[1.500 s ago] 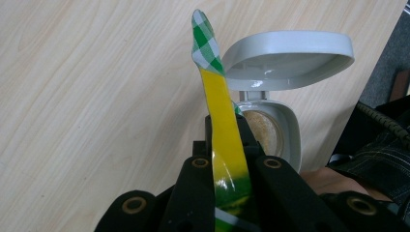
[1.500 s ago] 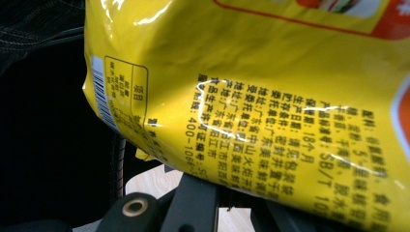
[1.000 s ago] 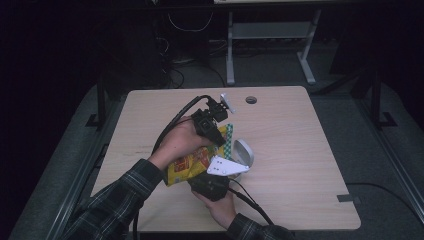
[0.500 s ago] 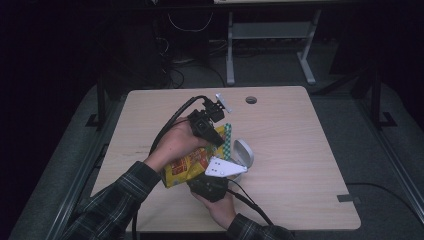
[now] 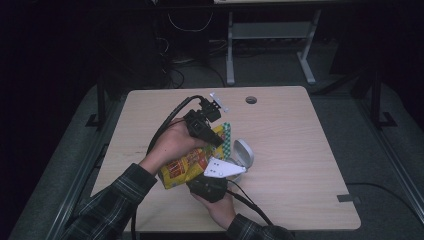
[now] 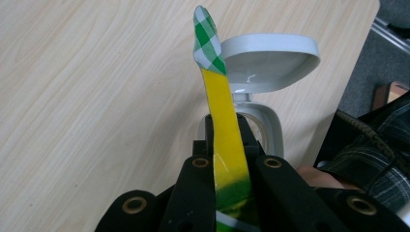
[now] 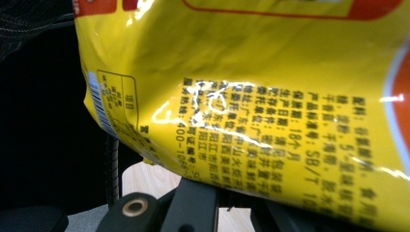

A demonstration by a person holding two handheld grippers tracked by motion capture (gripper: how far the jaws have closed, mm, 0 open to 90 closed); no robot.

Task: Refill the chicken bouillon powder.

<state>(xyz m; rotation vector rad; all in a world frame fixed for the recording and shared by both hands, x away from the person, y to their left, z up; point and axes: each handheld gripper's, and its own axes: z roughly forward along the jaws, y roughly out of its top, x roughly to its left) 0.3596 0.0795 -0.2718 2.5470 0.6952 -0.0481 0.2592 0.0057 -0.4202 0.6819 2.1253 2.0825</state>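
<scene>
A yellow snack bag [image 5: 186, 165] with red print and a green checked top corner [image 5: 226, 136] is held above the table between both grippers. My left gripper [image 6: 226, 147] is shut on the bag's sealed top edge [image 6: 223, 104], which stands up thin between its jaws. In the high view the left gripper [image 5: 212, 137] sits over the bag's upper end. My right gripper [image 5: 204, 179] grips the bag's lower end from the near side. In the right gripper view the printed yellow film [image 7: 270, 96] presses close above the jaws of the right gripper [image 7: 220, 191].
A small white container [image 5: 243, 154] with its flip lid [image 6: 270, 60] open stands on the wooden table [image 5: 300, 140], just right of the bag. A round cable hole [image 5: 251, 100] lies near the far edge. Plaid sleeves enter from the bottom.
</scene>
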